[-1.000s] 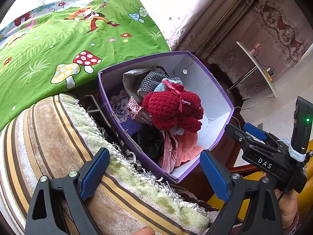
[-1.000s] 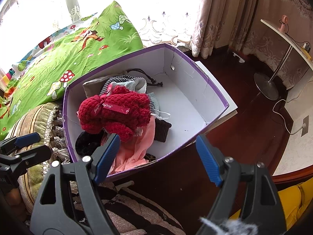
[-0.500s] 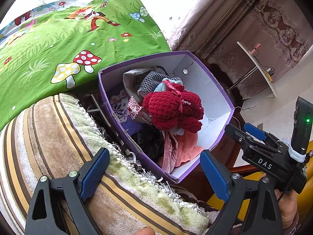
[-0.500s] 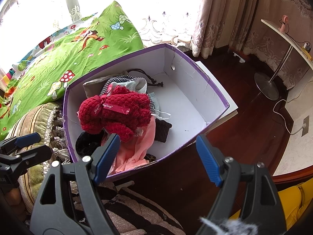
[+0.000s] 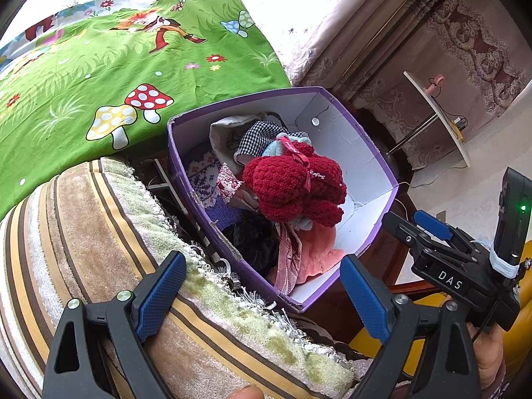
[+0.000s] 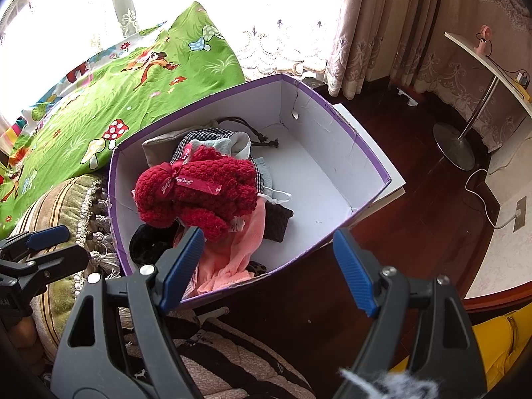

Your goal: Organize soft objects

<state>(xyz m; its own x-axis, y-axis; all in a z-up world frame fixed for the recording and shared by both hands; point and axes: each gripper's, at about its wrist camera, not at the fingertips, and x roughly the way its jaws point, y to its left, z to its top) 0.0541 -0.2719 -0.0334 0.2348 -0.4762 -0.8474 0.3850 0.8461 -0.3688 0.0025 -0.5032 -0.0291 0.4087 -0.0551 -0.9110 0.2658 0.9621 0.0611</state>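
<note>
Purple box (image 6: 335, 123): red knit bundle (image 6: 202, 189) hides clothes beneath.

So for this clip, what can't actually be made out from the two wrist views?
- Items under the red knit piece in the purple box: covered in both views.
- Ribbon lettering: too small to read.
- Outside the window: blown out white, both views.
- Left gripper and right gripper are open; their handles are cut off by the bottom edge.
</note>
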